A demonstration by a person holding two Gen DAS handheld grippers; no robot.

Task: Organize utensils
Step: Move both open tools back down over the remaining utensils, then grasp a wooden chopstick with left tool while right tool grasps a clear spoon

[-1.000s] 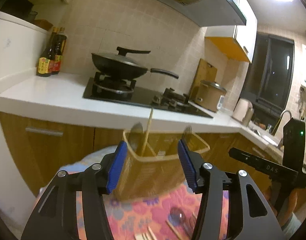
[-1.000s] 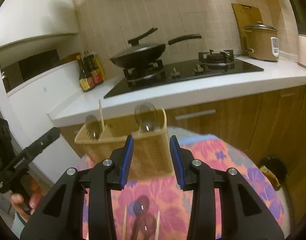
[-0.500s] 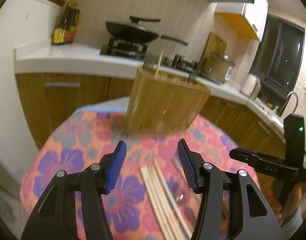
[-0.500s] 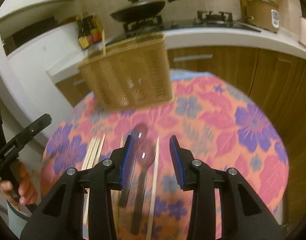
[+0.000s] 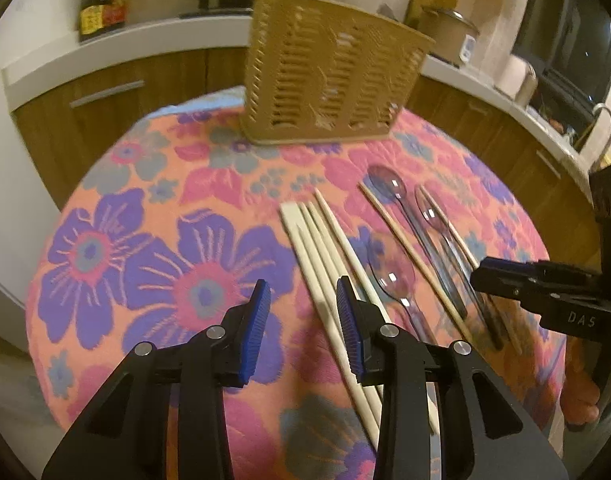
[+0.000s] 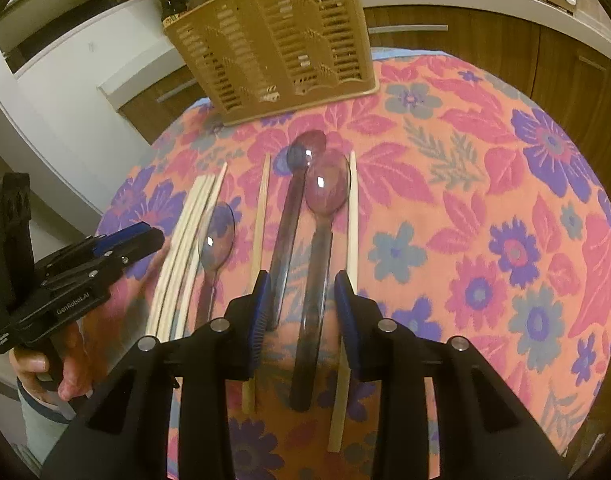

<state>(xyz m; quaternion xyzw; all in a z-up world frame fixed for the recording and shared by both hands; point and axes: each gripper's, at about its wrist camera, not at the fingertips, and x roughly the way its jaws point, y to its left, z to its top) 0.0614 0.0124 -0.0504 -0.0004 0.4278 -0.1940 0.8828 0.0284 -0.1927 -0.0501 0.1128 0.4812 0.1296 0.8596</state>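
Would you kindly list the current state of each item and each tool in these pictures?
Left tool: open, empty, above the bundle.
Right tool: open, empty, straddling spoon handles.
Tan slatted plastic utensil basket: upright on the cloth.
Bundle of pale wooden chopsticks: lying flat, side by side.
Three clear plastic spoons: lying flat, bowls toward the basket.
Two single wooden chopsticks: lying flat, flanking two spoons.
Floral tablecloth: spread over the table.

An orange cloth (image 6: 445, 200) with pink and purple flowers covers the bench; the slatted basket (image 6: 273, 40) is tan, chopsticks (image 5: 317, 248) pale cream, spoons (image 6: 325, 188) clear (tinted by the cloth beneath).
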